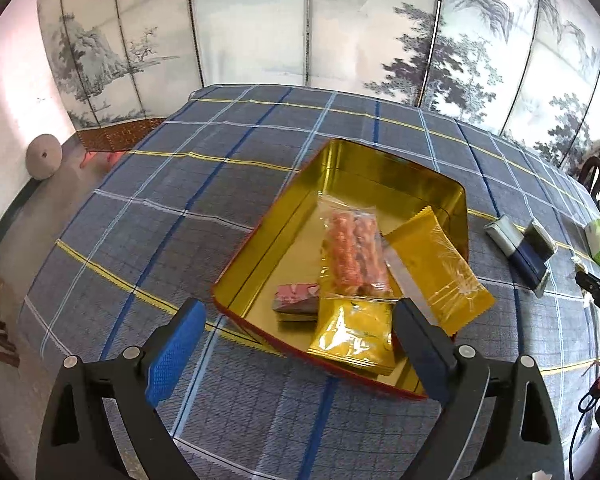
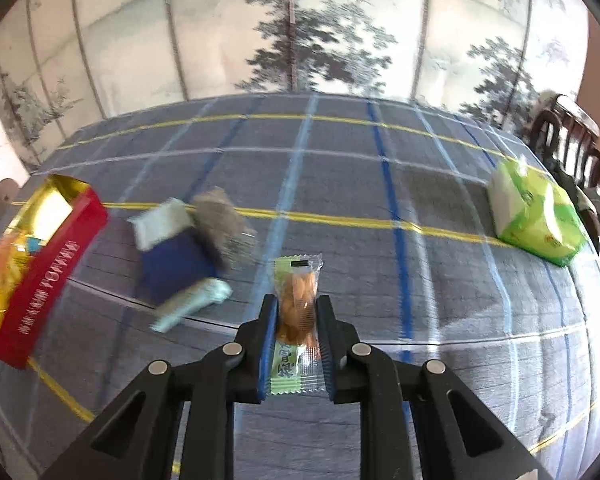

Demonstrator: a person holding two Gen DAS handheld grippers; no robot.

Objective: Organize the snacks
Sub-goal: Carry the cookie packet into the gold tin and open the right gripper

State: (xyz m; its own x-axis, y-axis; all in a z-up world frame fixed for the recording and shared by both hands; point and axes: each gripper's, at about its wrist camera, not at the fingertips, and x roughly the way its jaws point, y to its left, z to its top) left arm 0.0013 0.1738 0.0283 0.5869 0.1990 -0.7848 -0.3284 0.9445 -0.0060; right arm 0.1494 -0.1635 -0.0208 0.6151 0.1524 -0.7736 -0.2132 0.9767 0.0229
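Plaid tablecloth (image 2: 340, 184); right tool (image 2: 298, 308) clamping green-labelled snack (image 2: 298, 312), characters illegible.

Both pictures are bright with soft daylight, and both curve strongly toward dark rounded corners, as a fisheye lens gives. In the left wrist view the focus is sharp; the golden inside of the tin (image 1: 336, 184) throws back strong glare, and the wall (image 1: 8, 92) at the left edge is washed out to pinkish white. In the right wrist view the dark blue packets (image 2: 184, 264) and the red tin (image 2: 48, 276) are smeared by motion blur, while the snack packet (image 2: 298, 308) between the fingers stays sharp. Shadows on the checked tablecloth (image 2: 380, 184) are faint.
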